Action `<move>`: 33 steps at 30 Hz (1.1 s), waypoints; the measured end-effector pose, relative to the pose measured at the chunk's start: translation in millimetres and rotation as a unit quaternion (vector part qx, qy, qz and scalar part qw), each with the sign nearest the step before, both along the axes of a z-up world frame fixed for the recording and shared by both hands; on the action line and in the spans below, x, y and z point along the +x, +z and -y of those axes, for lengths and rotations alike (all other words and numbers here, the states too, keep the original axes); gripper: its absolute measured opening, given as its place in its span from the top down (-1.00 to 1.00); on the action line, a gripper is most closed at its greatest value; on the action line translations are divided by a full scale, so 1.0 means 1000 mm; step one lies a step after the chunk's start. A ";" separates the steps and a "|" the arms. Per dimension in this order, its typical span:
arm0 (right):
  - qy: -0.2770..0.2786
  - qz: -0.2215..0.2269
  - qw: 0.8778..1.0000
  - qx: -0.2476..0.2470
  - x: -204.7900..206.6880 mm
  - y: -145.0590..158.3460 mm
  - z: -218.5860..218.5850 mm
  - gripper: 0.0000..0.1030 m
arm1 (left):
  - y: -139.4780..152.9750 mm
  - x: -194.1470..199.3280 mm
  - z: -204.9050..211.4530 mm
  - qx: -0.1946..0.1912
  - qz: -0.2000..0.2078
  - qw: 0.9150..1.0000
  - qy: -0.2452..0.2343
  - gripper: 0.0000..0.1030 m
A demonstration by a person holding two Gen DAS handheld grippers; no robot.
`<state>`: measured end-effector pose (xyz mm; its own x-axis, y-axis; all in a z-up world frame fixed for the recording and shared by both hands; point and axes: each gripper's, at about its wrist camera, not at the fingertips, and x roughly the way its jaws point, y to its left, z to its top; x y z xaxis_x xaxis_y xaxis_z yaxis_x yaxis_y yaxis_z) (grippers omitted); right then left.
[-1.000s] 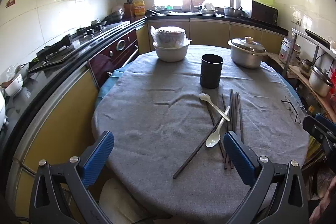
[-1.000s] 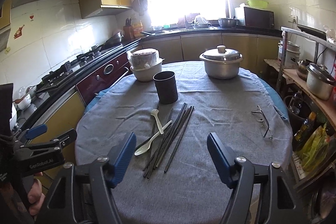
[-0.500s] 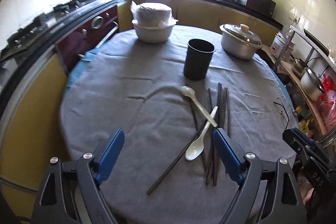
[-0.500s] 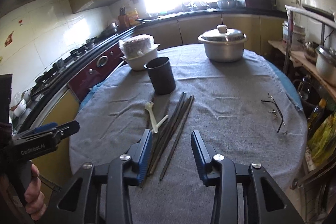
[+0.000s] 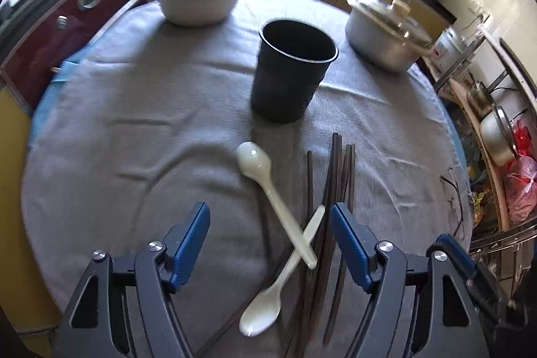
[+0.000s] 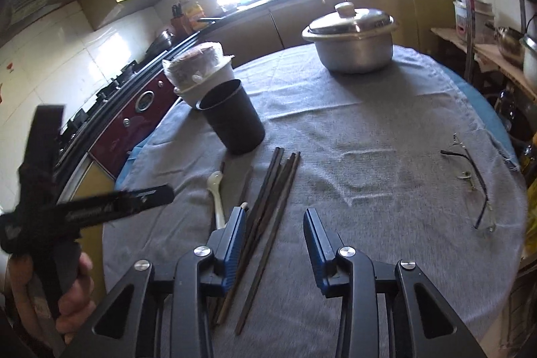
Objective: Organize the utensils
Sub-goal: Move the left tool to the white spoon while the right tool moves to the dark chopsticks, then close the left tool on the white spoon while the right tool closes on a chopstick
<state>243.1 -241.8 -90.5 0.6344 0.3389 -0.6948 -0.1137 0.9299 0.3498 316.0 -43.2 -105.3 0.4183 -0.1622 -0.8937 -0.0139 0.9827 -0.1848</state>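
The round tabletop (image 5: 117, 130) is covered w/ grey cloth; wide free room is seen on its left part and its right part near the glasses (image 6: 473, 176); the near edge lies just under both grippers. Black cup (image 5: 292, 72) stands upright in the middle, chopsticks (image 5: 339, 176) and two crossed white spoons (image 5: 268, 187) lie just in front of it. Left gripper (image 5: 270, 244) has just been closing, is released over the spoons, nothing pressed. Right gripper (image 6: 273, 242) is half open over the chopsticks, not grasping.
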 end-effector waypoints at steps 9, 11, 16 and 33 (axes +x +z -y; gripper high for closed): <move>0.003 -0.029 1.000 0.009 0.033 -0.024 0.002 0.25 | -0.050 0.045 0.025 0.046 -0.089 0.995 -0.003 0.15; 0.007 -0.030 1.000 0.007 0.035 -0.027 0.001 0.25 | -0.057 0.050 0.028 0.055 -0.103 0.993 -0.001 0.15; 0.009 -0.040 0.999 0.011 0.045 -0.034 0.002 0.25 | -0.063 0.057 0.025 0.092 -0.100 0.991 0.012 0.15; 0.049 -0.157 0.986 -0.005 0.142 -0.069 -0.027 0.72 | -0.060 0.073 -0.036 0.029 -0.082 0.995 0.037 0.35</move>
